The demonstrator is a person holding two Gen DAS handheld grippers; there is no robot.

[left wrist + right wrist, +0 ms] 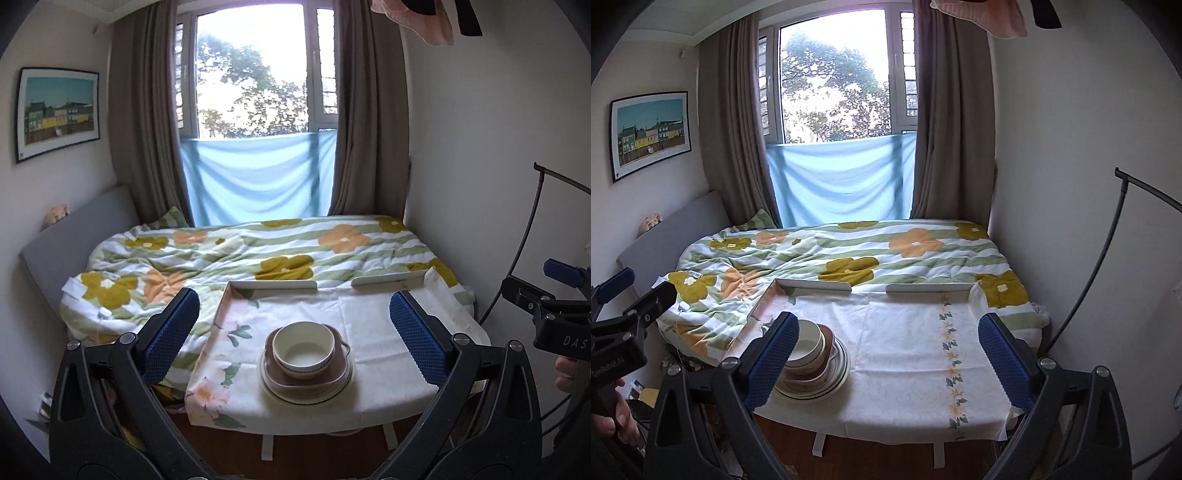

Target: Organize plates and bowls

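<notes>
Both grippers hang above the near edge of the table (369, 310), and nothing is in either one. The left gripper (295, 332) has its jaws spread wide, empty. The right gripper (888, 354) is just as wide, empty too. The white bowl (303, 345) sits on a brown dish (295, 380), on the plates (308, 393), one stack near the table's front edge, left of middle

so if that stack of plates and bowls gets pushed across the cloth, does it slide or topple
The stack looks glazed and probably breakable. It widens toward the bottom, so it likely resists tipping, though the top bowl sits loose and may shift. The tablecloth would probably bunch rather than let it slide.
</notes>
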